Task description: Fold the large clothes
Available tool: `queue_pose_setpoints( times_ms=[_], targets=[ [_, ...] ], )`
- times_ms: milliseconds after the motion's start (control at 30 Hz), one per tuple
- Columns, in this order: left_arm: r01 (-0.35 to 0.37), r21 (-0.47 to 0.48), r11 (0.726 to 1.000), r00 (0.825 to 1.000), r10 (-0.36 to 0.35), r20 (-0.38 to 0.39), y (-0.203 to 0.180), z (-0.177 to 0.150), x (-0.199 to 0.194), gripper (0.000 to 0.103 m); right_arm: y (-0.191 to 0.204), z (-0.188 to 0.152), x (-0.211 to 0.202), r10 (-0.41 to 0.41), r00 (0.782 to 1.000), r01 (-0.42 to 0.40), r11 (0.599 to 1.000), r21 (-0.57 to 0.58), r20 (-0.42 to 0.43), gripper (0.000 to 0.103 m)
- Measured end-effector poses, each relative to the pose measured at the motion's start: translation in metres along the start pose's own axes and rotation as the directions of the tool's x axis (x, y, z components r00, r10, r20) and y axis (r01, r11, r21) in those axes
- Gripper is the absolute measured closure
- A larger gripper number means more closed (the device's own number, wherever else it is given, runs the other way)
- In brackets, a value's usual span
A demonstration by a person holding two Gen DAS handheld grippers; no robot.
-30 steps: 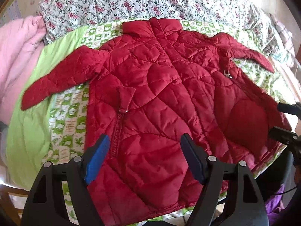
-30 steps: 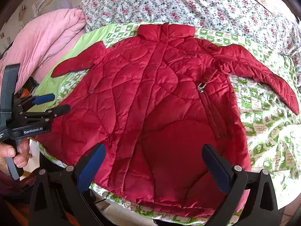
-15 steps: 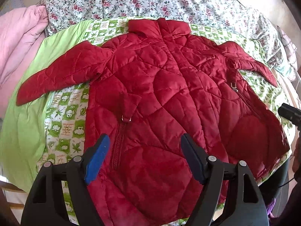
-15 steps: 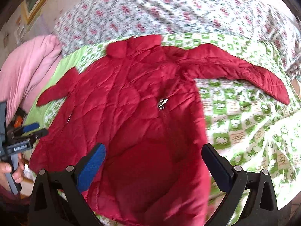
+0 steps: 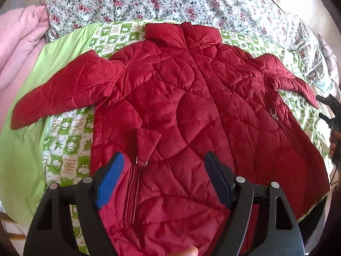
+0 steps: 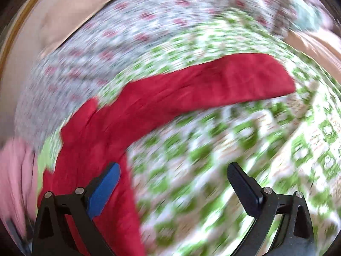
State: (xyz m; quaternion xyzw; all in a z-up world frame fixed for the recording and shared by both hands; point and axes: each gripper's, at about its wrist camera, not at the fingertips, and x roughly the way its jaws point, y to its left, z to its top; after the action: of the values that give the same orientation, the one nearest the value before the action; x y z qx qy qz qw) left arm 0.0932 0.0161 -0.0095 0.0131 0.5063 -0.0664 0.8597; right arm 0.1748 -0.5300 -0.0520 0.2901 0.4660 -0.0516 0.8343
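green-and-white patterned bedding [image 5: 70, 149] is covering the bed under us, and we are hovering over it with both tools. nearest to us, our left gripper [image 5: 163, 177] is hanging just above the lower front of the red quilted jacket [image 5: 191, 111], its jaws standing wide apart with nothing between them, the blue pad [image 5: 109, 183] on one side and the dark finger [image 5: 217, 183] on the other. a zipper pull [image 5: 141, 162] is lying just past the blue pad. the jacket is lying spread flat on the bedding, front up, collar [image 5: 183, 32] at the far end, one sleeve [image 5: 61, 93] reaching out to the left and the other sleeve [image 5: 294, 79] to the right. our right gripper [image 6: 173, 188] is also gaping wide and gripping nothing; its view is heavily blurred, showing it over the patterned bedding just beside the jacket's edge, with the sleeve stretching across farther off. in the left view that tool is showing small at the right rim. farther out, a plain lime-green sheet [image 5: 23, 153] is lying at the left, a pink duvet [image 5: 19, 42] is bunching beyond it, and a floral quilt [image 5: 170, 0] is running across the far side of the bed.
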Motion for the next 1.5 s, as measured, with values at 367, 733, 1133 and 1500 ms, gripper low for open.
queue_pose_setpoints(
  times_ms=[367,733,1133,1500],
  targets=[
    [-0.004,0.008,1.000,0.999,0.005,-0.033,-0.003,0.027,0.035,0.025,-0.108,0.065,0.050,0.007,0.995,-0.048,0.901,0.431,0.096,0.034],
    [-0.008,-0.006,1.000,0.997,0.008,-0.076,0.002,0.041,0.067,0.025,-0.048,0.091,0.044,-0.040,0.976,-0.013,0.970,0.243,0.214,0.089],
    [0.062,-0.150,0.987,0.998,-0.059,0.024,0.034,0.041,0.062,0.025,0.157,0.070,0.025,0.317,0.938,-0.284,0.934,-0.215,0.141,0.093],
    [0.084,-0.229,0.970,0.996,-0.086,0.002,0.080,0.049,0.057,0.025,0.324,-0.042,0.102,0.427,0.863,-0.505,0.760,-0.409,-0.271,0.094]
  ],
)
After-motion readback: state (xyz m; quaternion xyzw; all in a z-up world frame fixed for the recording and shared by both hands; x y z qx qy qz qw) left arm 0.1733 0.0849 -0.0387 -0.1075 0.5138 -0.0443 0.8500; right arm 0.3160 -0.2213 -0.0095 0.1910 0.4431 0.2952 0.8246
